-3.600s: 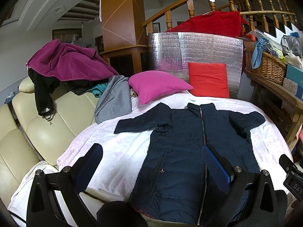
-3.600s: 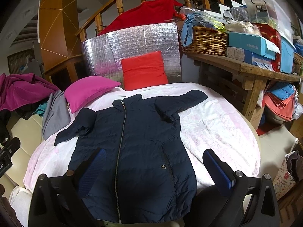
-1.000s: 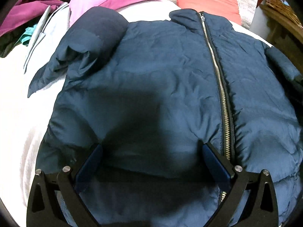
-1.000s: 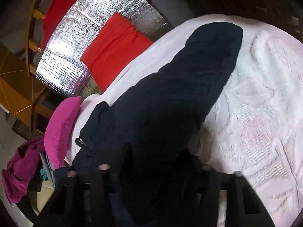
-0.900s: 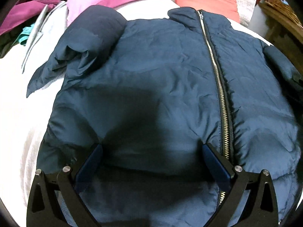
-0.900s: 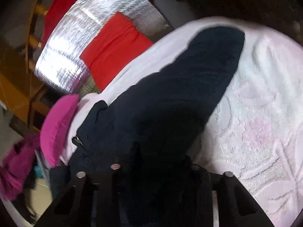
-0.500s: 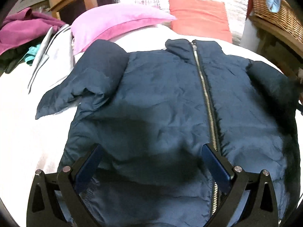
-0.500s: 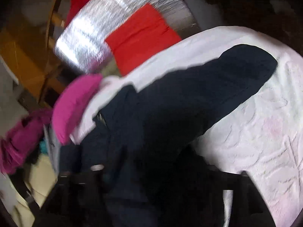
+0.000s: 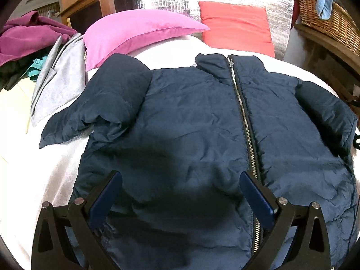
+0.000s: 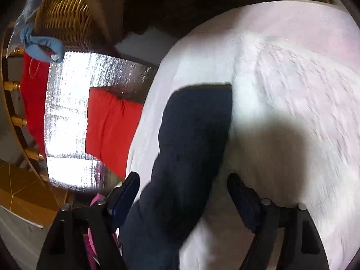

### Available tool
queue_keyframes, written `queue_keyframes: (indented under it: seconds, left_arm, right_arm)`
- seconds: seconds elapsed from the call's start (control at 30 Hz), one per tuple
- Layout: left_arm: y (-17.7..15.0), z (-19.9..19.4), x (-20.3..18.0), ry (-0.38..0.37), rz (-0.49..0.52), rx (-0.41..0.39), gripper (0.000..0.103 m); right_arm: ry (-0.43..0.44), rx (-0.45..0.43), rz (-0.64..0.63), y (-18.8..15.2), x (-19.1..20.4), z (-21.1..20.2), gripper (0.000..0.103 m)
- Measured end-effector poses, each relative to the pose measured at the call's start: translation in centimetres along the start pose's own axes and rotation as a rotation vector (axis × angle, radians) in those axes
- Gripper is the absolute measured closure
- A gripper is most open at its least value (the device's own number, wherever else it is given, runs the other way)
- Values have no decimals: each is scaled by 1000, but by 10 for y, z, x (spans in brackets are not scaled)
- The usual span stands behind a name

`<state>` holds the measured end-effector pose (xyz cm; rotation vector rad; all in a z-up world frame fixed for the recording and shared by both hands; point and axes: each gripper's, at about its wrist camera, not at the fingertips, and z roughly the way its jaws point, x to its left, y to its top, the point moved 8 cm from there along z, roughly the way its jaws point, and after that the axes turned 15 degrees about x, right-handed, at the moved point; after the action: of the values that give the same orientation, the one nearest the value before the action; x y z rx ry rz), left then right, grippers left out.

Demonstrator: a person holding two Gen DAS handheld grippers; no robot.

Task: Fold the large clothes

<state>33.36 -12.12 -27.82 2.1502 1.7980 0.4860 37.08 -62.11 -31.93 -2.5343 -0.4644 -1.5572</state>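
Navy puffer jacket [image 9: 193, 121] lies front-up, zipped, on a round counter covered by a white-pink textured cloth [image 10: 292, 103]; collar points toward the far cushions. Its sleeve on the left of the left wrist view [image 9: 101, 103] is bent and bunched at the shoulder, cuff resting on the cloth. The other sleeve [image 10: 193, 135] stretches out flat on the cloth, cuff toward the counter edge.

Left gripper [image 9: 180, 189] hovers over the jacket's lower front, fingers [image 9: 105, 193] spread wide, nothing between the pads, zipper [image 9: 243, 117] just beside the right-hand finger. Right gripper [image 10: 182, 193] sits over the outstretched sleeve; its jaws have just been opening then easing in slightly, fingers [image 10: 126, 191] now spread with the sleeve lying between them, pads not pressing it. Right view is motion-blurred.

Room: magenta pillow [image 9: 137, 31] and red cushion [image 9: 236, 27] at the far side of the counter, leaning toward a silver foil panel [image 10: 67, 117]. Grey garment [image 9: 58, 81] and a purple garment [image 9: 29, 36] heaped at left over a cream sofa [image 9: 13, 103]. Wicker basket [image 9: 328, 20] on a wooden shelf at right, blue cloth [image 10: 42, 45] hanging over its rim. Wooden railing [image 10: 13, 103] with red fabric [image 10: 33, 99] draped on it behind the panel
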Motion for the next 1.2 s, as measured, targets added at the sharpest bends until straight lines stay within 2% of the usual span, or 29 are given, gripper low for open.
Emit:
queue_keyframes:
  seconds: [0.03, 0.07, 0.1, 0.13, 0.2, 0.27, 0.37, 0.43, 0.5, 0.6, 0.67, 0.73, 0.83, 0.9, 0.93, 0.97, 1.03, 1.1, 1.13, 1.2]
  left_arm:
    - [-1, 0, -1, -3, -2, 1, 0]
    - [-1, 0, -1, -4, -3, 0, 0]
    - [-1, 0, -1, 0, -2, -2, 0]
    - [-1, 0, -1, 6, 0, -5, 0]
    - [0, 0, -2, 16, 4, -8, 0]
    - [2, -3, -1, 6, -7, -10, 0]
    - [7, -14, 5, -6, -26, -41, 0]
    - [11, -24, 13, -4, -44, -71, 0]
    - [14, -31, 21, -8, -63, -87, 0]
    - [18, -41, 43, -19, -116, -108, 0]
    - [20, -48, 62, -15, -162, -127, 0]
    - [19, -53, 78, -9, -197, -143, 0]
    - [17, -60, 101, 1, -246, -161, 0]
    - [15, -62, 113, 8, -270, -170, 0]
    - [14, -63, 119, 13, -280, -176, 0]
    - [14, -63, 123, 18, -285, -180, 0]
    - [13, -64, 125, 15, -289, -185, 0]
    - [16, -62, 123, -8, -285, -176, 0]
    - [17, -61, 122, -23, -284, -171, 0]
    - [19, -59, 116, -48, -277, -164, 0]
  right_arm:
    - [-19, -1, -28, 3, 6, 8, 31]
    - [-37, 3, -48, 4, 8, 15, 46]
    - [-58, 9, -58, 6, 1, 15, 56]
    - [-82, 18, -63, 6, -3, 19, 78]
    - [-94, -5, -67, 3, -1, 17, 84]
    - [-78, -26, -116, 0, 23, 10, 87]
    - [-64, -78, -284, -26, 81, -19, 88]
    - [-15, -109, -394, -52, 122, -41, 87]
    - [48, -110, -533, -95, 170, -60, 88]
    - [101, -61, -686, -162, 213, -67, 87]
    - [135, 26, -771, -217, 229, -57, 87]
    - [148, 140, -820, -269, 237, -27, 85]
    - [114, 355, -868, -341, 226, 25, 83]
    - [71, 462, -871, -372, 215, 55, 78]
    - [43, 506, -864, -383, 208, 65, 66]
    - [26, 545, -855, -390, 203, 72, 49]
    - [27, 575, -851, -396, 195, 72, 32]
    - [25, 580, -870, -396, 192, 57, 31]
    - [26, 580, -870, -384, 194, 61, 31]
    - [23, 523, -852, -366, 193, 48, 31]
